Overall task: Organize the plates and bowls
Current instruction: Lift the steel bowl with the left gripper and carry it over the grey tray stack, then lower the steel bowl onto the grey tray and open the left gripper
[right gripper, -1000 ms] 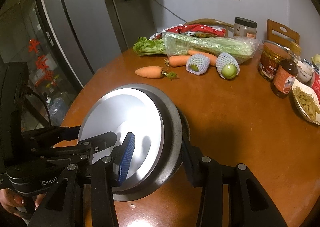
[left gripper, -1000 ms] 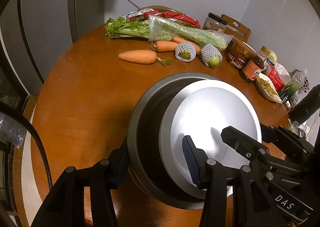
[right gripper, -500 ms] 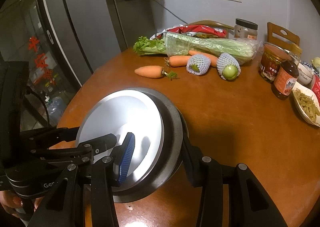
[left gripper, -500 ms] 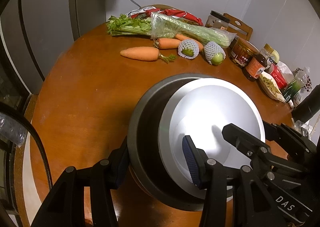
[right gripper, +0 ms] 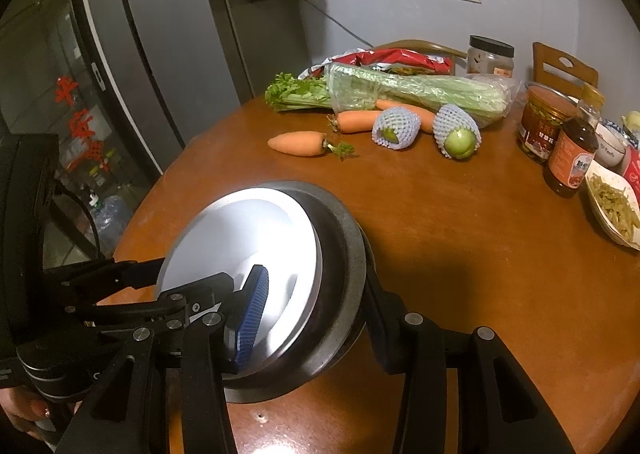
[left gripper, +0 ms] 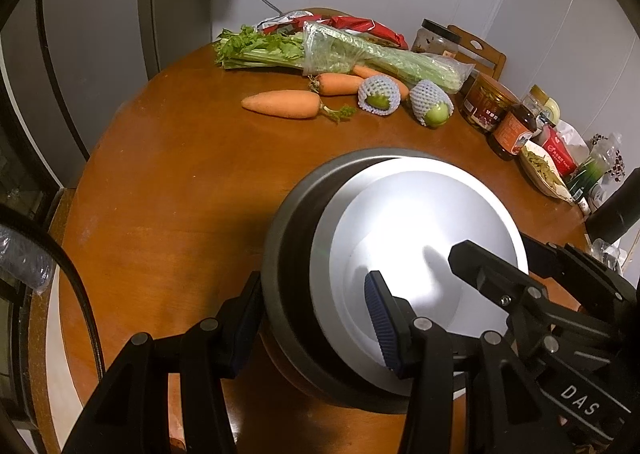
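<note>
Both my hand-held grippers clamp the stacked dishes from opposite sides, over the near part of the round table.

Ahead of my left hand-held gripper [left gripper: 308, 318] the table [left gripper: 168, 182] is bare wood up to the carrots [left gripper: 282, 104] and celery [left gripper: 340, 52] at its far edge; its curved rim falls away on that gripper's outer side, so free room lies forward. Jars [right gripper: 542, 126] and a sauce bottle [right gripper: 570, 162] crowd the far edge beyond my right hand-held gripper [right gripper: 316, 302]. The dark bowl [left gripper: 288, 254] sits between my two grippers with the white plate [left gripper: 420, 238] nested in it. Each gripper is partly closed on the stack's rim: one blue-padded finger [left gripper: 378, 320] over the plate, the other against the bowl's outer wall.
</note>
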Motion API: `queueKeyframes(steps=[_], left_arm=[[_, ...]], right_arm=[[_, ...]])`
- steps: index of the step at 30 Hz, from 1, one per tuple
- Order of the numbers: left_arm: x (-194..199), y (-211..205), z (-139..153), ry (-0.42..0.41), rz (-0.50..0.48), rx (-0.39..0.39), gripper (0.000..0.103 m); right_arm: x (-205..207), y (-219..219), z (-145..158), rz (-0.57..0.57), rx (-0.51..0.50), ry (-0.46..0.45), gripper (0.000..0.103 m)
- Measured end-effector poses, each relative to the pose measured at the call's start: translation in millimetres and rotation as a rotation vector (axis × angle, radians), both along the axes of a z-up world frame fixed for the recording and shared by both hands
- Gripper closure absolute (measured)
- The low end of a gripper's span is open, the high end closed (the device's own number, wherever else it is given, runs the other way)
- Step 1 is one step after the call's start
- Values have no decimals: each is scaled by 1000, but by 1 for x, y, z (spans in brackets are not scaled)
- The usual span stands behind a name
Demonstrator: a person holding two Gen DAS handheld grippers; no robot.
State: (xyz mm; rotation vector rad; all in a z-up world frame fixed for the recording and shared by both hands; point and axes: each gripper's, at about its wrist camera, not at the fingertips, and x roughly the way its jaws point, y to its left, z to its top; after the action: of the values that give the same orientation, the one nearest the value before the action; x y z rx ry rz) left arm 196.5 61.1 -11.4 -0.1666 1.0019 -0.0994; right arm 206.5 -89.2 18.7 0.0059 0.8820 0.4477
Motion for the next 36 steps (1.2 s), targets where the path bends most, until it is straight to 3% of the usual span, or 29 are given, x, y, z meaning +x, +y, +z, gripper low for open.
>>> queueKeyframes(steps=[20,31,36], left_arm=[[-5,3,7,-25,-2,19,52],[-25,3,37,-133,16,66,45],[-38,0,47,-163,16,74,42]], right_arm=[[-5,-4,7,-30,-42,-24,49],[-20,-11,22,-35,-47,-71,49],[-30,-14,30,-46,-51,-95,41]])
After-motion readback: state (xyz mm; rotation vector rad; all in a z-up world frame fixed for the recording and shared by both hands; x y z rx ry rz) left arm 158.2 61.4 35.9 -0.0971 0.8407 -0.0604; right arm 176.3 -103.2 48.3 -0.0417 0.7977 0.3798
